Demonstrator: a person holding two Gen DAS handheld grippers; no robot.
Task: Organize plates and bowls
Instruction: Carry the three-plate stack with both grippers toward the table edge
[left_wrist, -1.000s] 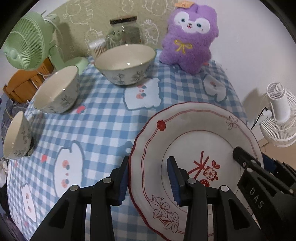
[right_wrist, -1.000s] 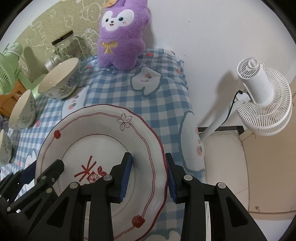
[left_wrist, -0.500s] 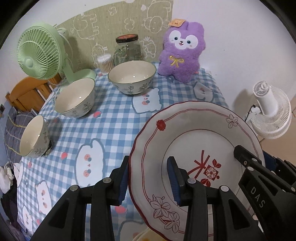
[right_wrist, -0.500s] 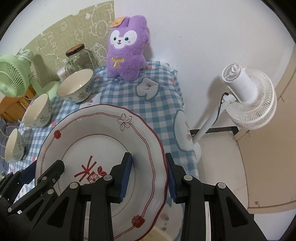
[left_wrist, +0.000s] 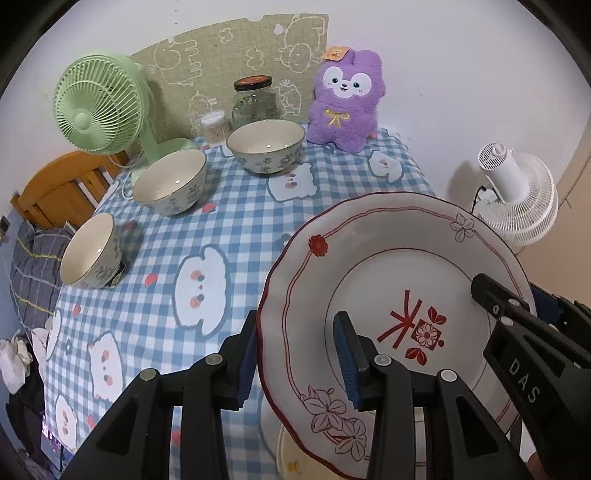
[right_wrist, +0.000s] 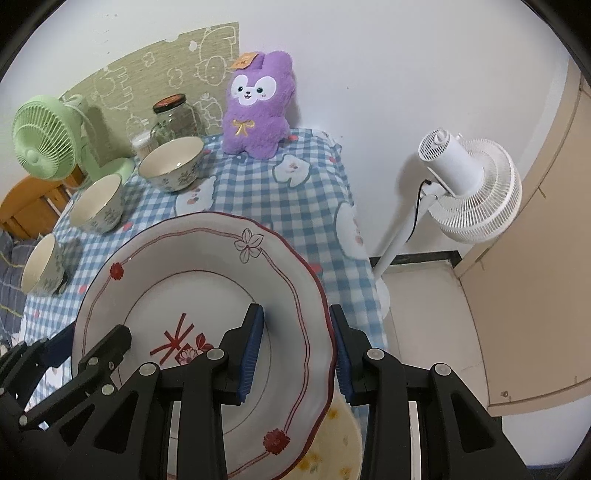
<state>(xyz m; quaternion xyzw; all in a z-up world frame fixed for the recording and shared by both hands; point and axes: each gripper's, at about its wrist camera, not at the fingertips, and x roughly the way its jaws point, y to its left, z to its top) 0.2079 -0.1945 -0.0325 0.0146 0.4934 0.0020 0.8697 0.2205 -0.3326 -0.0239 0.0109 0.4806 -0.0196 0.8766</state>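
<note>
1. The big red-patterned plate is up off the table, tilted, held from both sides at once.
2. The left gripper straddles the plate's left rim, one blue pad under the edge and one on the inner face, clamped onto it.
3. The right gripper does the same on the plate's right rim, jaws narrowed to the thickness of the rim and gripping it.
4. Just under the plate's near edge, a pale dish with yellow flowers peeks out.
5. Beyond the plate, three bowls stand in a curving line on the checked cloth: the big bowl farthest, the middle bowl to its left, the small bowl nearest the table's left edge.
6. Behind the big bowl stand a glass jar and a purple plush toy; a green fan is left of the jar.
7. Right of the plate, off the table, stands a white fan.
</note>
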